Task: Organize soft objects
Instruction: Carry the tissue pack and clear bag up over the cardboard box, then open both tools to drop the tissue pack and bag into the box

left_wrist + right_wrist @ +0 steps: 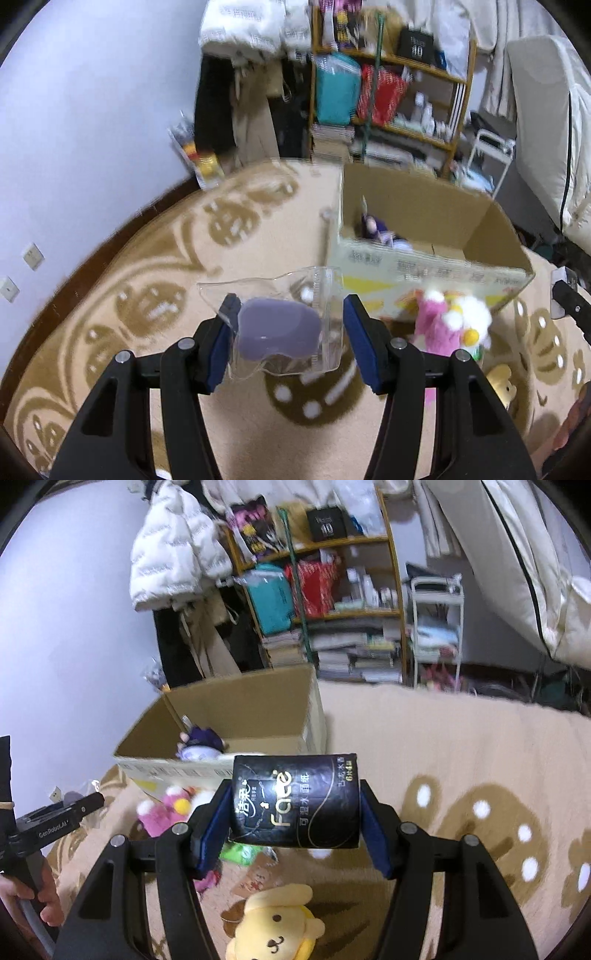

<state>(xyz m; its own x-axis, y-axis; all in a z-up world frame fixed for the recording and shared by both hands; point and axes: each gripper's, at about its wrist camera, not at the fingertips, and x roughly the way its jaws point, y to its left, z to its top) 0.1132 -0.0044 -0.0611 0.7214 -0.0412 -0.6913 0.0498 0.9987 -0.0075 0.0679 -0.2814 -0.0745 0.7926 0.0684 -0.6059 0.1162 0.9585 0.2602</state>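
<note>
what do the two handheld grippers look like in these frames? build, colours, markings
Both match: black plastic left gripper and right gripper, each with two angular fingers with triangular cutouts, silver pivot pins, and flat blue pads on the inner faces. Seen from the right wrist camera, the left gripper's side carries white "GenRoboAI" lettering. No cables visible. The hand gripping it shows no glove.

The left gripper (290, 341) held a clear plastic pouch (280, 325) with a purple pad (277, 330) inside, blue pads pressing its edges, above the patterned rug (147, 295). Ahead sat the open cardboard box (424, 236), a purple toy (375, 227) in it. A pink-and-white plush (450, 321) lay against the box's front.
</note>
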